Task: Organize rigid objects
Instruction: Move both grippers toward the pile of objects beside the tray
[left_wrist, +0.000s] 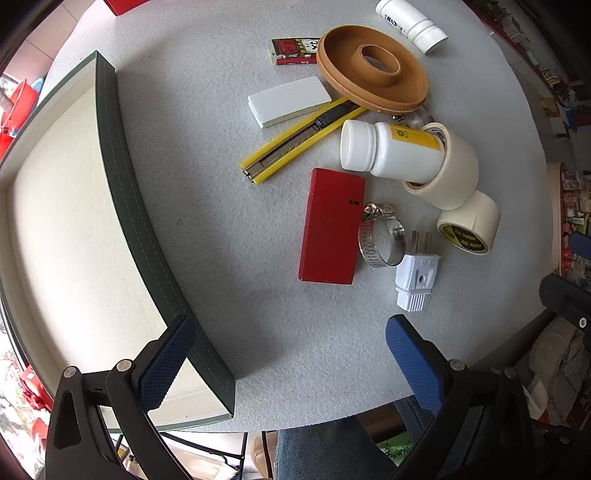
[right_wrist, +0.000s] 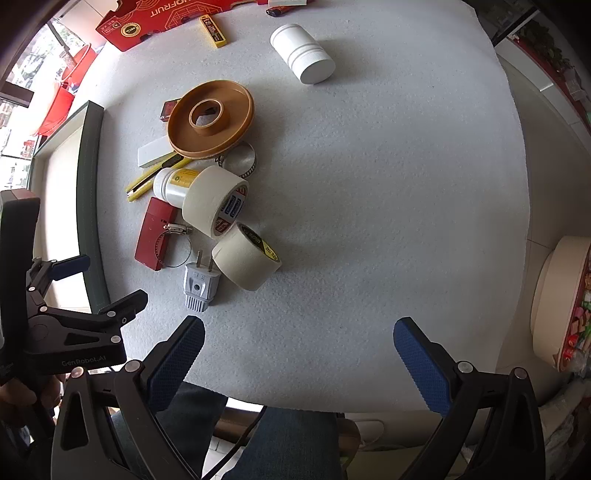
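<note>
The shallow dark-rimmed tray with a cream floor (left_wrist: 66, 221) lay empty at the table's left; the clutter sat just right of it. Starting with the broad brown plastic disc (left_wrist: 373, 70), then the red rectangular case (left_wrist: 330, 227), seemed wise, lifting each clear of its neighbours. The left gripper (left_wrist: 291, 354) and right gripper (right_wrist: 299, 354) both gaped wide, holding and touching nothing.

Black gripper (right_wrist: 299, 354) frames, blue textured pads (right_wrist: 421, 363), silver screws, blue jeans (right_wrist: 295, 443)
</note>
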